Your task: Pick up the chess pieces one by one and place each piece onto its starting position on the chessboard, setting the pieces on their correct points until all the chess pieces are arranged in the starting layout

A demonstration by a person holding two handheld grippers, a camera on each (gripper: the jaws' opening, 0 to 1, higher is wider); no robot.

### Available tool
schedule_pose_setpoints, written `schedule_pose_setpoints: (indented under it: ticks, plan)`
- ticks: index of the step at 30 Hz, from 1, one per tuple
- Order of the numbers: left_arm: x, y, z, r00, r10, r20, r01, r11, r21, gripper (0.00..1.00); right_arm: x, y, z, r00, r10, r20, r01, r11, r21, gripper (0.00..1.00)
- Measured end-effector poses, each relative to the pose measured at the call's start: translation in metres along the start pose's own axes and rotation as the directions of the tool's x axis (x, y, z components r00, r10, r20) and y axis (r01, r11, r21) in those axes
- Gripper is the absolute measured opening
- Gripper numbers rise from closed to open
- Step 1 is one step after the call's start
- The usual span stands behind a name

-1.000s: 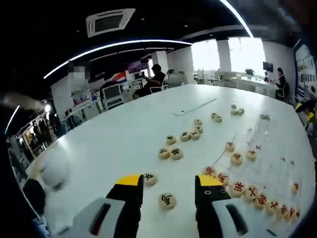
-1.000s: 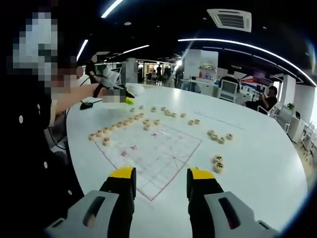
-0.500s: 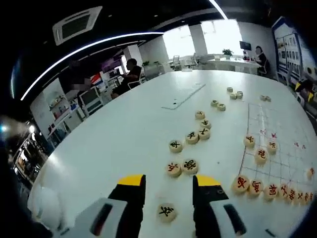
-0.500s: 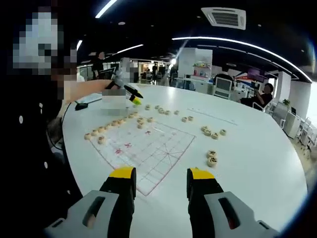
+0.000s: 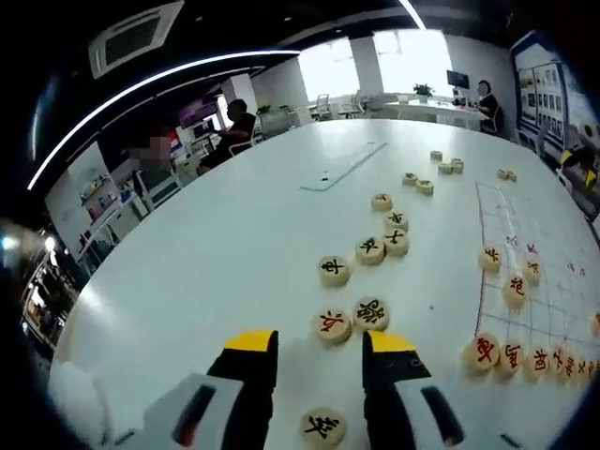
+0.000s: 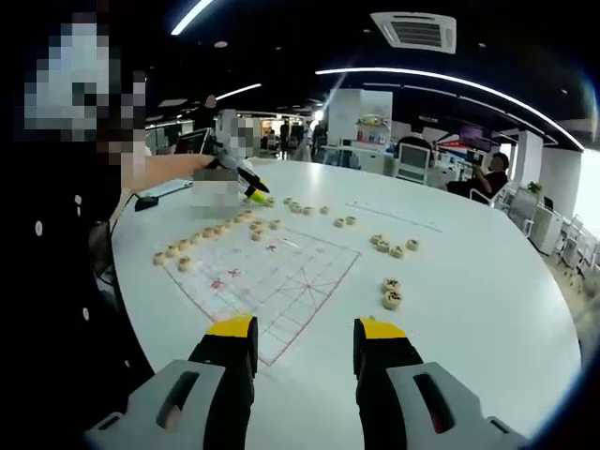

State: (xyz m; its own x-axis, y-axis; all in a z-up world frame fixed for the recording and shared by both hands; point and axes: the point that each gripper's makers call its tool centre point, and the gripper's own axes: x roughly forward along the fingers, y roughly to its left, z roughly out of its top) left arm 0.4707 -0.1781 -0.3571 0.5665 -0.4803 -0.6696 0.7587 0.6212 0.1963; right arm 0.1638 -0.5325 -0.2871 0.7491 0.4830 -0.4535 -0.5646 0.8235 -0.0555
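Left gripper [image 5: 319, 352]: low over the white table [image 5: 216, 253], jaws apart, holding nothing; a round wooden piece [image 5: 322, 427] lies flat between them, untouched as far as shows.
Ahead of left jaws: two discs side by side [image 5: 352, 319], red- and black-marked; a further cluster [image 5: 375, 246] beyond.
Right of left jaws: chessboard [image 5: 548, 272], a thin clear sheet with red lines, a row of pieces [image 5: 516, 357] along its near edge.
Right gripper [image 6: 302, 336]: hovering above the table, jaws apart, empty; the board [image 6: 281, 281] just ahead, two stacked-looking discs [image 6: 391, 292] ahead-right.
Seen from right: left gripper [image 6: 239, 183] far ahead-left, in the person's hand.
Change: the left gripper has advanced; the piece between its jaws now sits nearer their base.
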Motion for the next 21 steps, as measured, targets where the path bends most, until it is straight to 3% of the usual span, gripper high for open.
schedule_pose_setpoints:
  ticks: [13, 21]
  plan:
    - [0.007, -0.008, 0.002, 0.999, -0.038, 0.033, 0.041, 0.994, -0.102, 0.20, -0.002, -0.001, -0.003, 1.000, -0.012, 0.000, 0.012, 1.000, 0.009, 0.42]
    - [0.001, -0.015, 0.003, 0.998, -0.052, 0.031, 0.056, 0.988, -0.144, 0.20, -0.003, 0.000, -0.003, 1.000, -0.009, 0.002, 0.009, 1.000, 0.006, 0.42]
